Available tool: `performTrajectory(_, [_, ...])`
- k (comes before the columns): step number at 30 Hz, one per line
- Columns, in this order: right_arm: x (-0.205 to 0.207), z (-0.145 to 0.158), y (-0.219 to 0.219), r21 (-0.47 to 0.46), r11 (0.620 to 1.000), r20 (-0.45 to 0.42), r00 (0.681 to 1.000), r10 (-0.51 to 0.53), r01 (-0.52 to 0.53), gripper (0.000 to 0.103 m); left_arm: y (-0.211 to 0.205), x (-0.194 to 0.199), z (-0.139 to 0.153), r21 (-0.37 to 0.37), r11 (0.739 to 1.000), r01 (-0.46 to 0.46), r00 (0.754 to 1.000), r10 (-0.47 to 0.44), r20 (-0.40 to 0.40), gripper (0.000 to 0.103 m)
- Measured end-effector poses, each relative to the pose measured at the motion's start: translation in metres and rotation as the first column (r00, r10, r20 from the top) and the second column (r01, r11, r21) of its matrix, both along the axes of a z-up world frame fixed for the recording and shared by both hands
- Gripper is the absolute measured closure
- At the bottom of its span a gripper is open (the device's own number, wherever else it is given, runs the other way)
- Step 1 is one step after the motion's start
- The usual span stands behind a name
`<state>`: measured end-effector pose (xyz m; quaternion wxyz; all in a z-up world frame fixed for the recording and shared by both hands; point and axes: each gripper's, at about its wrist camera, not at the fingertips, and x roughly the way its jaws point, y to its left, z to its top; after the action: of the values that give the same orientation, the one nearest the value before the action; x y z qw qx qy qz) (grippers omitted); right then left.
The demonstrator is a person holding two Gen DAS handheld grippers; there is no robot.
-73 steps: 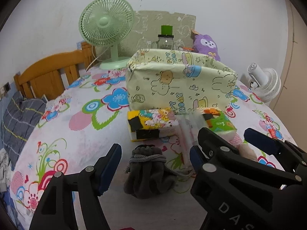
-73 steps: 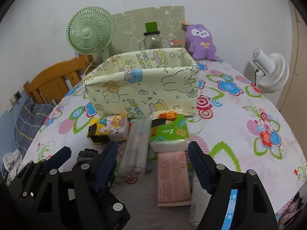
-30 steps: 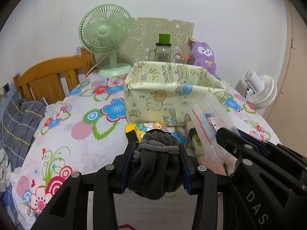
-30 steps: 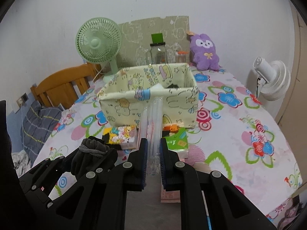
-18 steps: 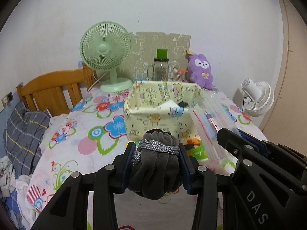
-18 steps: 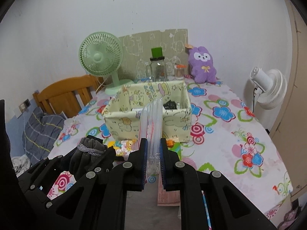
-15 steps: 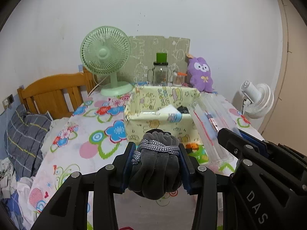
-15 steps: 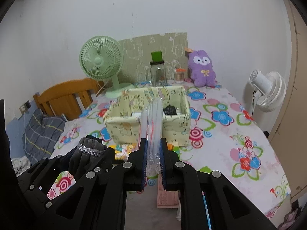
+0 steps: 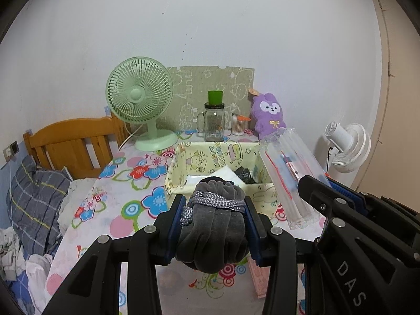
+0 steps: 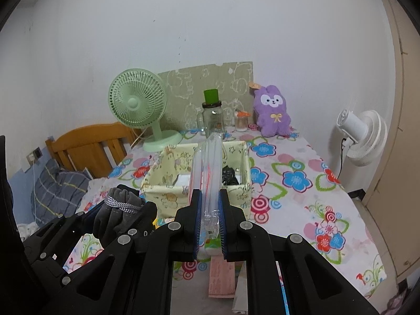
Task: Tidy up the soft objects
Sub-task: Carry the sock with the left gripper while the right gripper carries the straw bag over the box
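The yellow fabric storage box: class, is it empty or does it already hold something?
Not empty. Inside the yellow fabric storage box lie a white packet and a black crumpled item.

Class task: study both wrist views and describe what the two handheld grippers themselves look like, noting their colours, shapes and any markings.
Both the left gripper and the right gripper are matte black, angular linkages studded with round silver rivets. Their fingers carry blue ribbed pads. White letters "DAS" mark the right gripper's side. No cables or sleeves are visible.
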<state>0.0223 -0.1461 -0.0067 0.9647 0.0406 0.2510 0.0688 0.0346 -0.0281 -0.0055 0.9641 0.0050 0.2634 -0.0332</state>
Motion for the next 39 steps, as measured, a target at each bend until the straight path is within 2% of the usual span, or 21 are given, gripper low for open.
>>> performTrajectory(19, [0.033,0.014,-0.007,0.004,1.0,0.029,0.999,-0.024,0.024,0.088,-0.008,0.029,0.013,0.005,1.0,0.01,0.999,-0.01,0.031,0.059])
performTrajectory(39, [0.098,0.017,-0.005,0.007,1.0,0.031,0.999,-0.023,0.023,0.088,-0.005,0.091,0.018,0.008,1.0,0.008,1.0,-0.008,0.03,0.059])
